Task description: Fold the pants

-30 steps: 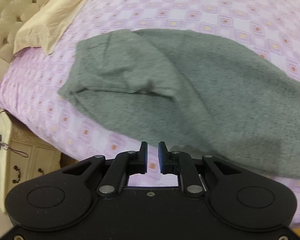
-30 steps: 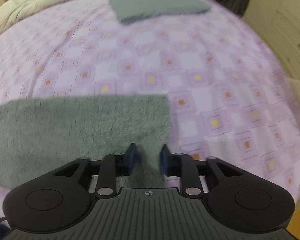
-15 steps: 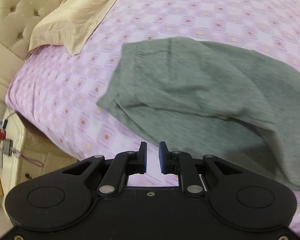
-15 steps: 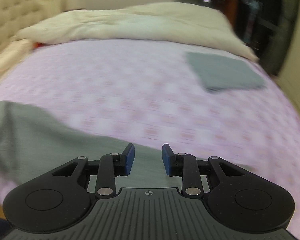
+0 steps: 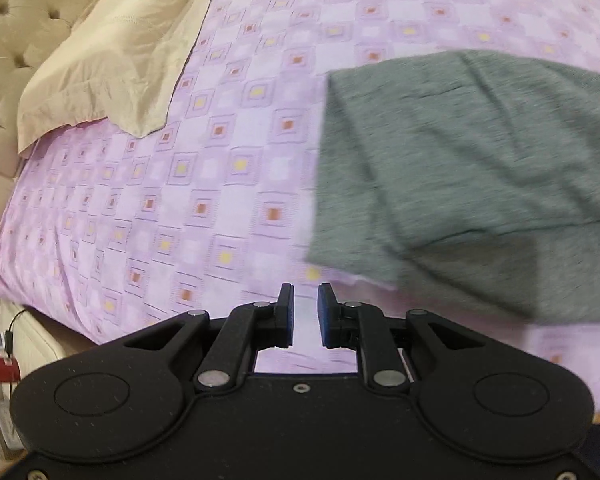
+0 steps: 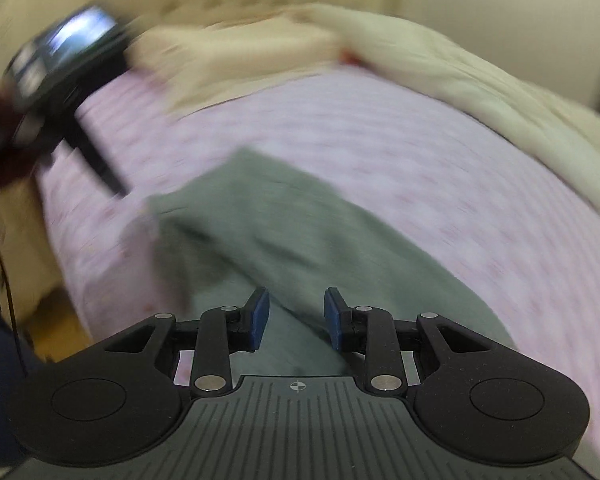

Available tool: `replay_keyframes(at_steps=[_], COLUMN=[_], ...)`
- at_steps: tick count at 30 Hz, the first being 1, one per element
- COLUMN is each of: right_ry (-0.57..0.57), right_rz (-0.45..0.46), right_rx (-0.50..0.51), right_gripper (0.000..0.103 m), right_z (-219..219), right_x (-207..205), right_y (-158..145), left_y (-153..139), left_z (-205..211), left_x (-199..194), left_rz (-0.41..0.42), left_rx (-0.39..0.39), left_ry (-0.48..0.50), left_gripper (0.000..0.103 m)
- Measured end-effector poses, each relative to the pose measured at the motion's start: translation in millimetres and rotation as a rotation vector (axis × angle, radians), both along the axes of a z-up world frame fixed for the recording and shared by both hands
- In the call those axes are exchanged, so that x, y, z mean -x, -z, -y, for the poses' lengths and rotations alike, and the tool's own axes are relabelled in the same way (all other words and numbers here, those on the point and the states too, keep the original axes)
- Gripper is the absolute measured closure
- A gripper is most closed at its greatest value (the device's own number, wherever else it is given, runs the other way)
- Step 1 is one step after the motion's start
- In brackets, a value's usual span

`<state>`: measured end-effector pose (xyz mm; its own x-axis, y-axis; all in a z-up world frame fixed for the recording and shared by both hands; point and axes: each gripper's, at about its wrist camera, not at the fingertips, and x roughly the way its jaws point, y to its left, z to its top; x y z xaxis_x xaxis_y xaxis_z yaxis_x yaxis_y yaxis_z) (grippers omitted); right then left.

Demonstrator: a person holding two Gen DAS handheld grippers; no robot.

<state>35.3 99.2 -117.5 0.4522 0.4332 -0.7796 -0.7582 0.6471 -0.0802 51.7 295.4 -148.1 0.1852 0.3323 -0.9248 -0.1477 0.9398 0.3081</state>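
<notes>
Lilac checked bedsheet [image 5: 228, 184], beige pillow [image 5: 116, 60] by tufted headboard [image 5: 16, 36]; grey pants [image 5: 460, 168] spread on top.

Left gripper [image 5: 304, 312]: jaws narrowly parted, nothing between, over bare sheet with pants ahead and right, apart from the tips. Right gripper [image 6: 297, 318]: jaws spread wide, empty, directly above pants [image 6: 284, 232], which run forward-left; contact unclear through blur.

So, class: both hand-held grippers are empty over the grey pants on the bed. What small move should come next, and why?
Probably lower the right hand-held gripper onto the pants and close on the fabric. Its jaws stand open with cloth directly beneath, while the left hand-held gripper hangs over bare bedspread, beside the pants' edge, holding nothing.
</notes>
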Motion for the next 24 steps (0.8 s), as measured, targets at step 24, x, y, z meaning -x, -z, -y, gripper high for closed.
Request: replay_keyframes(at_steps=[24], right_ry=[0.010], right_rz=[-0.121], right_rx=[-0.103], right_gripper=[0.098], right_z=[-131.6], right_x=[-40.5], right_y=[21.9], left_y=[-6.7], left_z=[-73.3], left_x=[-26.6], left_rz=[-0.011], left_rx=[0.119], left_ry=[0.042], left_gripper=[0.079])
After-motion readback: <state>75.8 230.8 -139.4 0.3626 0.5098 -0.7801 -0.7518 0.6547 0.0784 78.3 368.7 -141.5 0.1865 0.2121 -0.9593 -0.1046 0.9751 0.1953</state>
